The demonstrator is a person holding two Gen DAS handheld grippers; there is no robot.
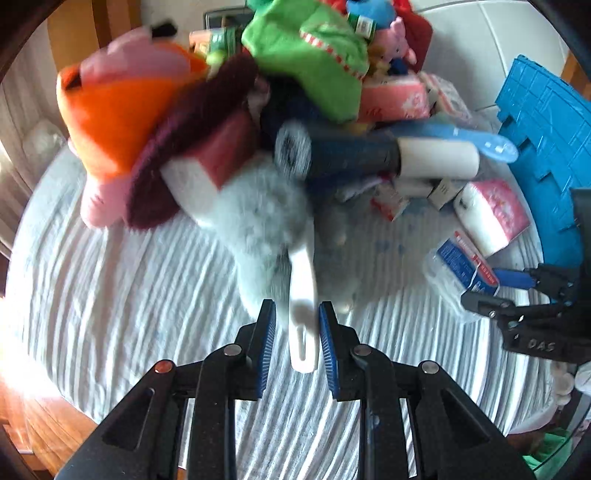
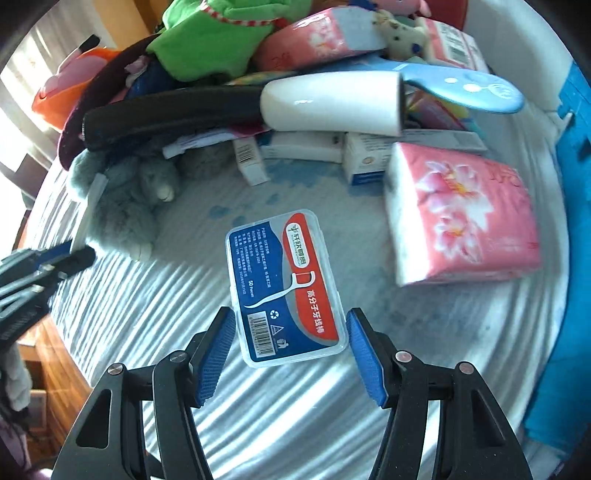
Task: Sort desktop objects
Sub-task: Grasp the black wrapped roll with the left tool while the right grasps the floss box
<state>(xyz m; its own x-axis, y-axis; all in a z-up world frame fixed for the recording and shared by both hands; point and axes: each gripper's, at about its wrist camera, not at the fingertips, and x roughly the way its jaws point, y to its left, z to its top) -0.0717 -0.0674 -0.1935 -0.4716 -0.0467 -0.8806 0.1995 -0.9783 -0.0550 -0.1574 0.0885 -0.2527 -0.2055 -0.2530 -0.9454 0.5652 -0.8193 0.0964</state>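
The floss pick box [image 2: 286,291], a clear plastic case with a blue and red label, is sitting between the blue pads of the right gripper [image 2: 291,332], whose jaws are standing about half open with both pads meeting the box's long sides. Beyond the box, toward the heap, a pink tissue pack [image 2: 465,218] is lying just to its right on the white ribbed cloth [image 2: 147,314]. Left of the box, the left gripper [image 1: 297,325] is closing narrowly on a white flat handle [image 1: 303,295], which is running up to a grey plush toy [image 1: 258,214]; its pads are pressing the handle's sides. Farther behind the box, a black and white lint roller [image 2: 258,107] is lying across small cartons, with a green plush [image 2: 207,33] and an orange plush [image 1: 110,107] piled behind it. A blue crate [image 1: 543,147] is standing at the box's far right.
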